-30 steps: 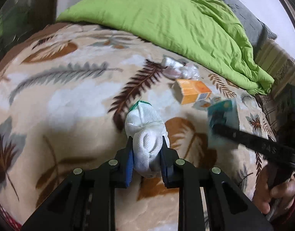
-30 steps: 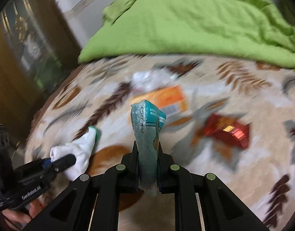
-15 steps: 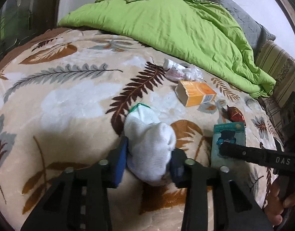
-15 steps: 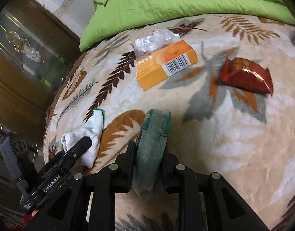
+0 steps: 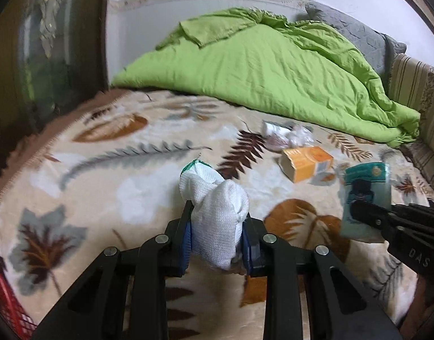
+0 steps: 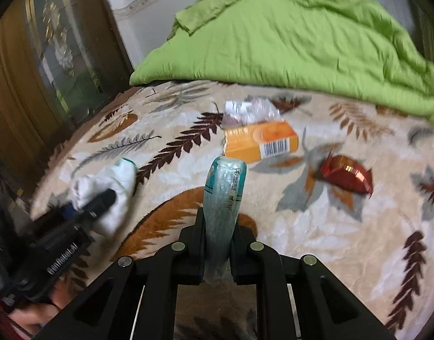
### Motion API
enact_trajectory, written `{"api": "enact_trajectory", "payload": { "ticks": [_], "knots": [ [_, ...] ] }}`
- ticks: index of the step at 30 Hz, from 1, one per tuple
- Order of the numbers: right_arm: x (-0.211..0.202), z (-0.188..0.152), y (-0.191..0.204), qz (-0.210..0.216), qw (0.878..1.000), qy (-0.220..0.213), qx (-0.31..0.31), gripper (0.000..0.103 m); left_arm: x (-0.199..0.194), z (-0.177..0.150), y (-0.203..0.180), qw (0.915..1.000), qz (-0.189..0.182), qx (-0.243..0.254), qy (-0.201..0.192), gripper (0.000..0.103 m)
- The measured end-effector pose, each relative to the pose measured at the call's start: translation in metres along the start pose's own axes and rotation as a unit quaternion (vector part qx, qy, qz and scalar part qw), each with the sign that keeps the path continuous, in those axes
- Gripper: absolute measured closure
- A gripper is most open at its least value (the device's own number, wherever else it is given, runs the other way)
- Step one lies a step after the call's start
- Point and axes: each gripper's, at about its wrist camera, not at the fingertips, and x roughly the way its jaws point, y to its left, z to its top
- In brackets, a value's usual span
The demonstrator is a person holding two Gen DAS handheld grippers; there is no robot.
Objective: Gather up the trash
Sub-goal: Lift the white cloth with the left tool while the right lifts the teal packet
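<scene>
My left gripper (image 5: pixel 217 226) is shut on a white glove with a green cuff (image 5: pixel 214 206) and holds it above the leaf-patterned blanket (image 5: pixel 103 175). It also shows at the left of the right wrist view (image 6: pixel 103 195). My right gripper (image 6: pixel 217 221) is shut on a teal plastic packet (image 6: pixel 222 198), held upright above the blanket; the packet shows in the left wrist view (image 5: pixel 367 195). An orange carton (image 6: pixel 259 141), a red foil wrapper (image 6: pixel 347 175) and a crumpled clear wrapper (image 6: pixel 251 110) lie on the bed further away.
A green quilt (image 5: pixel 273 68) is heaped at the back of the bed. A dark wooden cabinet with glass (image 6: pixel 33 85) stands to the left. A red mesh basket edge (image 5: pixel 4 306) shows at the lower left. A striped cushion (image 5: pixel 415 85) is at the right.
Both grippers have risen from the blanket, each lifting its item. The left gripper had loosened around the glove half a second ago and is closed on it again.
</scene>
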Motion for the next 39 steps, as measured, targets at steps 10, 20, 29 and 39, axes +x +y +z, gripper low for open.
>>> {"api": "enact_trajectory", "payload": {
  "ticks": [10, 20, 29, 39],
  "knots": [
    [-0.01, 0.001, 0.024, -0.026, 0.999, -0.029, -0.037, 0.089, -0.02, 0.003, 0.007, 0.9985, 0.037, 0.015, -0.038, 0.076],
    [-0.023, 0.006, 0.025, -0.034, 0.998, -0.044, -0.031, 0.089, -0.023, 0.005, 0.012, 0.9977, 0.047, 0.01, -0.047, 0.076],
    [-0.03, 0.004, 0.026, -0.032, 0.998, -0.044, -0.024, 0.089, -0.022, 0.005, 0.012, 0.9977, 0.047, 0.014, -0.046, 0.076],
    [-0.005, -0.003, 0.035, -0.035, 0.998, -0.024, -0.047, 0.089, -0.018, 0.005, 0.017, 0.9982, 0.043, 0.012, -0.039, 0.076]
  ]
}}
